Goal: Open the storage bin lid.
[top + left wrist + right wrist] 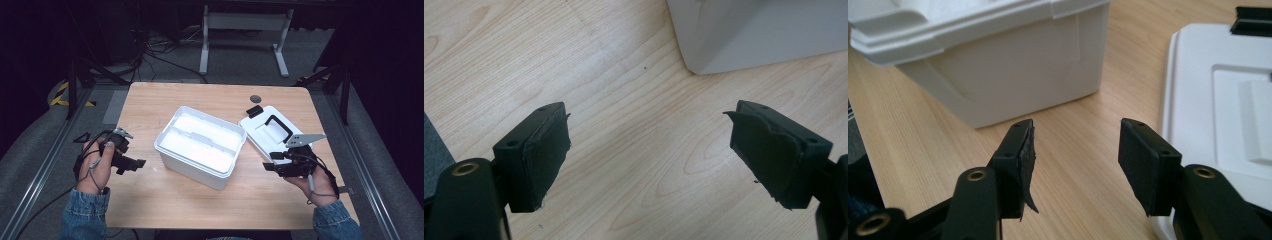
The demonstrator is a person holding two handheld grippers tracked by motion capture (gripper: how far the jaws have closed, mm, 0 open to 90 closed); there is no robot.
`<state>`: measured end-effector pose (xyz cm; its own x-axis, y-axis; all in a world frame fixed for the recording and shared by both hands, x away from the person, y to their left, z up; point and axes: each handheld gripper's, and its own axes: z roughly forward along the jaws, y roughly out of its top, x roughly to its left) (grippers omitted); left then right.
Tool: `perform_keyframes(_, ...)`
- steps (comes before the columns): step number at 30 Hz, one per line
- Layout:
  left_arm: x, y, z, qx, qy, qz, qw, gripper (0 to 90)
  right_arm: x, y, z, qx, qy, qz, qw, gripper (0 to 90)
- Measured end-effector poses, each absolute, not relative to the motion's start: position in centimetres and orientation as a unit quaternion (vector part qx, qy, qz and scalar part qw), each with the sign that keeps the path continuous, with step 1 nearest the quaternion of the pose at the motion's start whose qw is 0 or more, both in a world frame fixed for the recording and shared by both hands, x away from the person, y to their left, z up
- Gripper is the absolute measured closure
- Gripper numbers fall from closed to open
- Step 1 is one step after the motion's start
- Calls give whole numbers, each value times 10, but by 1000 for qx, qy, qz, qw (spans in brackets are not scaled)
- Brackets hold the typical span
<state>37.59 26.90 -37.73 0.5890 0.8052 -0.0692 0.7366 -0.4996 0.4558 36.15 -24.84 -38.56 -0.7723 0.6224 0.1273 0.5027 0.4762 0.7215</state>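
Wooden table (200, 200), light grain, with an open white plastic storage box (200, 146) near its centre, turned at an angle to the table edges, a shallow white insert tray with a raised middle grip seated in its top. To the right of the box, lying flat and just apart from it, the white lid (260, 131) with a black carry handle (279, 127) folded across it and a black latch (254, 111) at its far end; beyond that, a small dark round disc (255, 98) set in the tabletop. Left gripper (134, 164) held in the left hand (97, 167) over the table's left edge, near the box but not touching it; jaws spread wide with nothing between them, bare wood below and a grey-white corner of the box (764, 35) at upper right in the left gripper view. Right gripper (270, 166) held in the right hand (315, 186) just in front of the lid's near corner, pointing left toward the box; jaws parted to a moderate gap, empty, the box wall (998, 75) ahead on the left and the lid (1218, 100) on the right in the right gripper view, the left pad's rubber peeling at its lower edge. Denim sleeves (85, 215) at the bottom edge.
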Motion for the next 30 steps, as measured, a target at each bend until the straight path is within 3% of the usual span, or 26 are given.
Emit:
perform_keyframes(20, 380, 266, -378, 866, 442, 76, 221, 168, 360, -226, -444, 329, 874, 352, 57, 485)
perform_keyframes(30, 381, 266, -379, 868, 438, 77, 220, 169, 360, -224, -460, 323, 872, 357, 87, 477)
